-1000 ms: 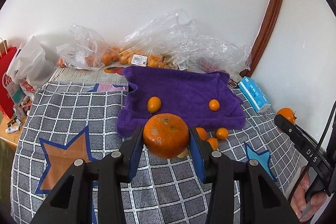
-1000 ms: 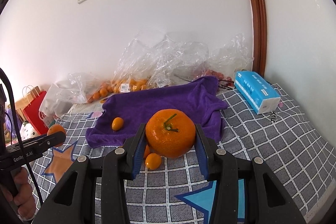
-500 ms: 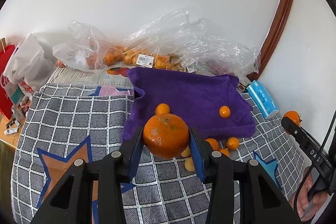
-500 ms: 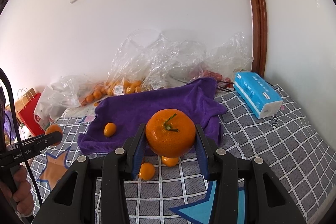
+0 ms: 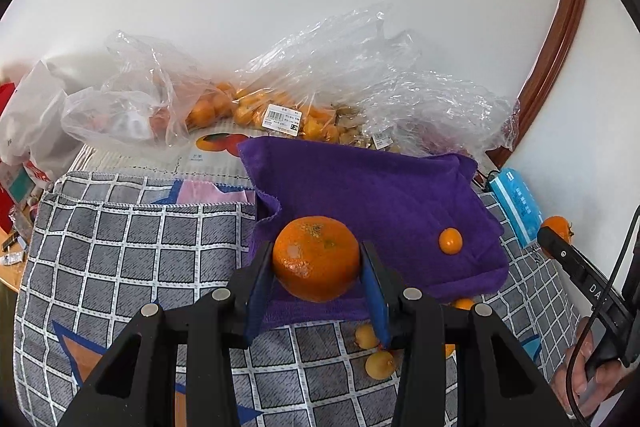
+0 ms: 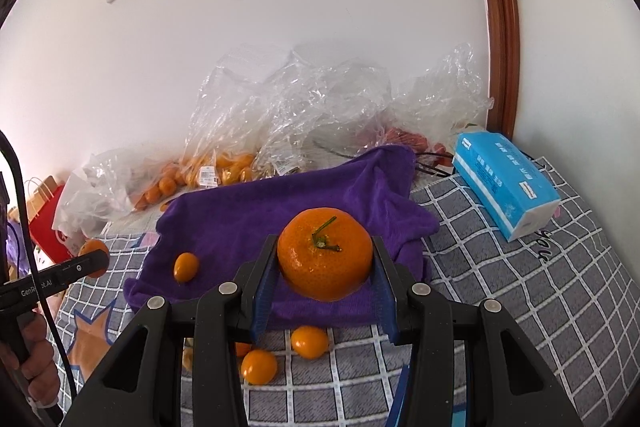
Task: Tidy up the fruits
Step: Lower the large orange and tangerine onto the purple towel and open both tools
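Clamped in the left hand-held gripper (image 5: 316, 267): a scuffed round orange mandarin (image 5: 316, 258); in the right hand-held gripper (image 6: 325, 267), a stemmed glossy mandarin (image 6: 325, 254), both above the purple towel (image 5: 372, 195). Heaped behind: clear plastic bags of small oranges (image 5: 248, 107), barcode-stickered. Printed on the left handle: "GenRobot.AI" (image 6: 36, 286).

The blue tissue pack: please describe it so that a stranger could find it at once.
Start at the purple towel spread on the grey checked cloth. To its right, near the brown wooden door frame, lies the blue tissue pack. It is the only boxy blue thing; its neighbours are round orange fruits and clear bags.
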### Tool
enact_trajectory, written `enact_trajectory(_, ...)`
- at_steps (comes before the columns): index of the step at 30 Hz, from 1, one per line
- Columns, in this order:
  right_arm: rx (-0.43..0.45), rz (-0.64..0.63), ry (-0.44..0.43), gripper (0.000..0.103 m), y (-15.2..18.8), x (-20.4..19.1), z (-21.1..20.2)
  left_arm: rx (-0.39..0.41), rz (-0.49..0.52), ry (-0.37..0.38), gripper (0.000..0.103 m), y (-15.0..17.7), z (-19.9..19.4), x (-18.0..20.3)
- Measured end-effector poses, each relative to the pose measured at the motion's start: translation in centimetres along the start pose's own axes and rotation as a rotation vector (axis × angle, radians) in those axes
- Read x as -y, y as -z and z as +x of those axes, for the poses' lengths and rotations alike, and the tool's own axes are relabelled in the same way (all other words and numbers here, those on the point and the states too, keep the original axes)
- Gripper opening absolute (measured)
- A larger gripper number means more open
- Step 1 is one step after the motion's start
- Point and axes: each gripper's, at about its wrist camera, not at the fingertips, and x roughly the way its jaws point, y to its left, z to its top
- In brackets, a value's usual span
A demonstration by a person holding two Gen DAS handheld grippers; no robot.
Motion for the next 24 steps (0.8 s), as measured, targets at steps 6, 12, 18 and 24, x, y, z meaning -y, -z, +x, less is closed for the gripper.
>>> enact_trajectory(6,-0.026,-0.023,-0.001,0.043,-1.5,0.2,3.9,-0.026,0.003,-0.015,0.04,-1.3,3.1,0.0)
enact_trajectory(12,-0.066,-0.053,-0.001,0.043,-2.4,0.0,8.2,-0.034,0.011,-0.024,0.04,-2.7,5.9,0.3)
enact_trajectory(18,-0.108,-0.085,0.019,0.043,-2.5,-0.2,11.6,-0.046,0.01,-0.02,0.04,-3.9,9.1,0.8)
enact_trajectory(24,-0.112,-0.065,0.035,0.043,-1.6,0.1,13.9,-0.092,0.036,-0.02,0.04,-3.5,12.3,1.4)
